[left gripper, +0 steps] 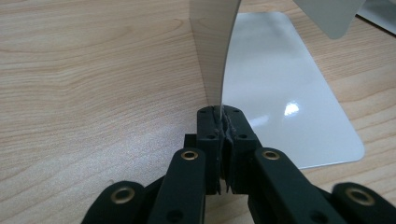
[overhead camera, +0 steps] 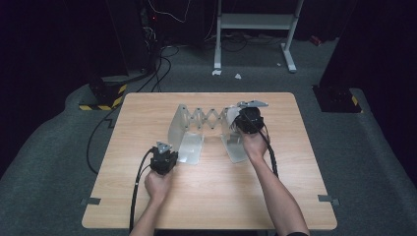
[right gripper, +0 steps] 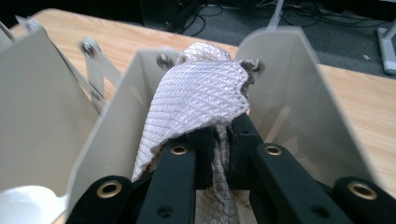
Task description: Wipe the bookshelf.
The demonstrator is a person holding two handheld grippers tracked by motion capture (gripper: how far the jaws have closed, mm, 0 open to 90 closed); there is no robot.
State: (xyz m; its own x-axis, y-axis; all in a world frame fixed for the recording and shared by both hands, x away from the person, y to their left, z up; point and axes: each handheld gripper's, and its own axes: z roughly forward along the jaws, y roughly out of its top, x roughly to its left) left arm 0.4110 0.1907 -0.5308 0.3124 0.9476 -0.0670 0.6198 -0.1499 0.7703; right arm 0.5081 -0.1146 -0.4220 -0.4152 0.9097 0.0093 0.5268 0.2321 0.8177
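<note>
I read the job as putting a cloth into an expandable metal rack [overhead camera: 204, 129] that stands mid-table on the wooden table [overhead camera: 206, 196], its panels joined by a scissor lattice [overhead camera: 206, 118] along the far side. My left gripper [overhead camera: 163, 158] is at the rack's near left corner, jaws pinched tight on the edge of the left upright panel [left gripper: 212, 51], just above its flat foot plate [left gripper: 289, 93]; I take that as bracing the rack. My right gripper [overhead camera: 249, 120] hangs over the right end of the rack, jaws clamped on a pale, waffle-textured cloth [right gripper: 201, 98], which bunches up ahead of the jaws in the slot between two upright dividers [right gripper: 299, 88].

So the step in hand looks like seating the cloth in that right slot. Next I would want to lower it straight between the dividers without nudging them, then let go only once it rests inside.

I cannot see the slot's bottom, nor how much cloth trails under the jaws. In the high view the cloth itself is hidden behind my right gripper.
</note>
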